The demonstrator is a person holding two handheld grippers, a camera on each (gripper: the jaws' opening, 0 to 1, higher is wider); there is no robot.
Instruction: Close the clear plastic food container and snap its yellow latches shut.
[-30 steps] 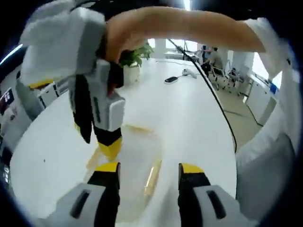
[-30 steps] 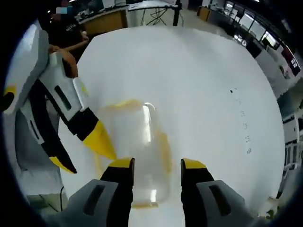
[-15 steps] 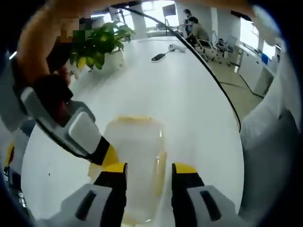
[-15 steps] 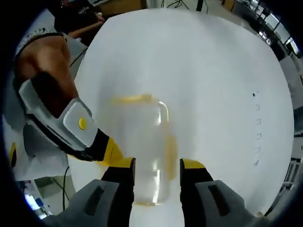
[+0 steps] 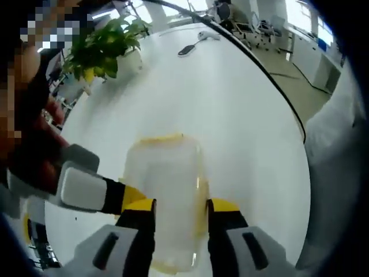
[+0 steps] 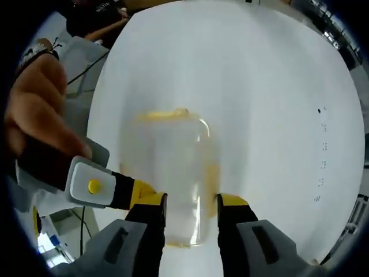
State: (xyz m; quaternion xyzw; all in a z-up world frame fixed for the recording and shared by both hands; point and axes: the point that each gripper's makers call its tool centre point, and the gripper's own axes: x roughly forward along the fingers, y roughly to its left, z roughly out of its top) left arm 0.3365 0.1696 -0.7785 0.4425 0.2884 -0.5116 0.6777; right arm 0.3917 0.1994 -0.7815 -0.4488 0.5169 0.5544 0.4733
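The clear plastic food container with yellow latches [image 5: 164, 196] lies on the round white surface [image 5: 242, 127], lid down on the box as far as the blur lets one tell. In the left gripper view the left tongs [image 5: 181, 208] stand with their 2 yellow-tipped jaws on either side of the container's near half, close against its walls; whether they press it I cannot tell. The right tongs [image 5: 124, 196] reach in from the left, yellow tip at the container's side. In the right gripper view the right tongs [image 6: 190, 203] likewise straddle the container [image 6: 173, 173], and the left tongs [image 6: 135, 193] come in from the left, held by a hand [image 6: 34, 109]. A potted green plant [image 5: 104, 49] and a dark flat device [image 5: 187, 49] sit at the far edge.
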